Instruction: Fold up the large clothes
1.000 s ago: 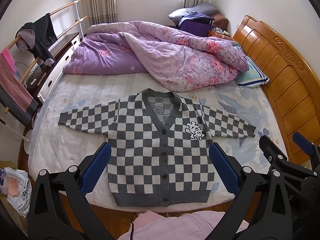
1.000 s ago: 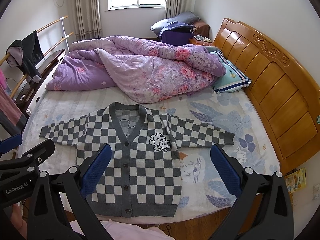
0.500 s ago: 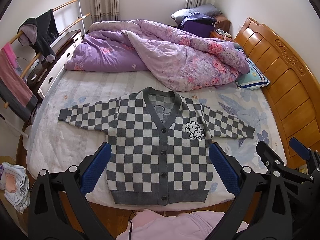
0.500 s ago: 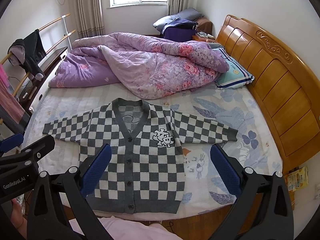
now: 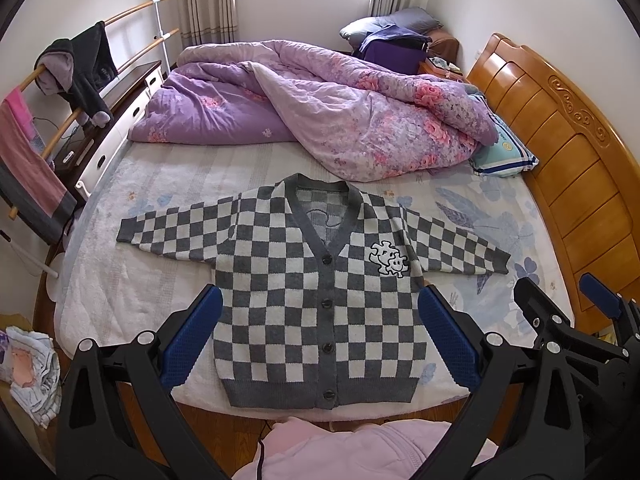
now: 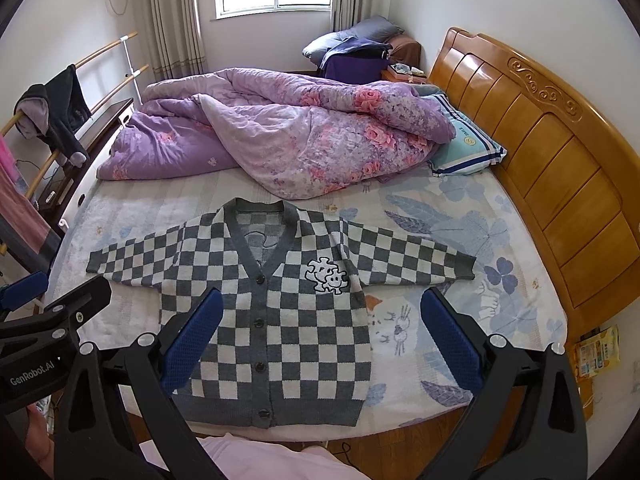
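A grey-and-white checkered cardigan [image 5: 320,300] [image 6: 276,320] lies flat and buttoned on the bed, both sleeves spread sideways and its hem at the near edge. High above that hem hangs my left gripper [image 5: 318,316], open and holding nothing. My right gripper [image 6: 320,316] is open too, raised over the cardigan's right half. In the left wrist view the right gripper [image 5: 568,304] shows at the right edge. In the right wrist view the left gripper [image 6: 56,296] shows at the left edge.
A crumpled purple floral quilt [image 5: 328,108] and a striped pillow [image 5: 504,156] fill the far half of the bed. A wooden headboard [image 5: 568,152] runs along the right. A clothes rail with garments [image 5: 76,72] stands left. Pink cloth [image 5: 360,448] lies at the bottom.
Both grippers have drawn back and risen a little, so the cardigan sits slightly farther off in both views. The cardigan has not moved, and both grippers stay open.
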`<state>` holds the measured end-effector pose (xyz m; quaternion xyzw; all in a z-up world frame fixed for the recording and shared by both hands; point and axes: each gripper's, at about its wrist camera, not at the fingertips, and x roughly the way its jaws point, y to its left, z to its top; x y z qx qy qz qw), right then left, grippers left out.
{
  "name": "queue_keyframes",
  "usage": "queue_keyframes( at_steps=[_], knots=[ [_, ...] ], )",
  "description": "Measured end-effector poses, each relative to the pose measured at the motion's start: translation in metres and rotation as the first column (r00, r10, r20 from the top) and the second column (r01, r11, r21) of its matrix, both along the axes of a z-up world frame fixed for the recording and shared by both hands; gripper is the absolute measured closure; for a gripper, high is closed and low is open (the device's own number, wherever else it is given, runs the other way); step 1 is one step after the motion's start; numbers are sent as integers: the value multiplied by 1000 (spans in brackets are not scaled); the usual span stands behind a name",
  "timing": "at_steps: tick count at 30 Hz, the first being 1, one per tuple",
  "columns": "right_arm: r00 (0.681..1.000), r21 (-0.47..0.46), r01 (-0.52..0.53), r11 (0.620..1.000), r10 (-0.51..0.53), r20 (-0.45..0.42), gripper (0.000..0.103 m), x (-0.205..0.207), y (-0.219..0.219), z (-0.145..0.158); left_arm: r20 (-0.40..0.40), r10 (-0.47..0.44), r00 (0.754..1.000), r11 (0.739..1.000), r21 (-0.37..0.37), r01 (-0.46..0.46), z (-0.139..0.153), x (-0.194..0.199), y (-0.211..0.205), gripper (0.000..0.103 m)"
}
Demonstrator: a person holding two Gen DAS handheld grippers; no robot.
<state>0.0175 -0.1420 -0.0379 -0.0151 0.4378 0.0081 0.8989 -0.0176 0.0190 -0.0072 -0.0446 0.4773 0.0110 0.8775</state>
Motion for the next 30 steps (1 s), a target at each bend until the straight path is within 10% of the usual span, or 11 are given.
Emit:
queue_keyframes(
  at_steps=[30],
  knots=[
    [995,24,-103,994,102,4,7,0,-11,-5,-34,89,995,996,-1,-89,-12,-37,-16,5]
  ],
)
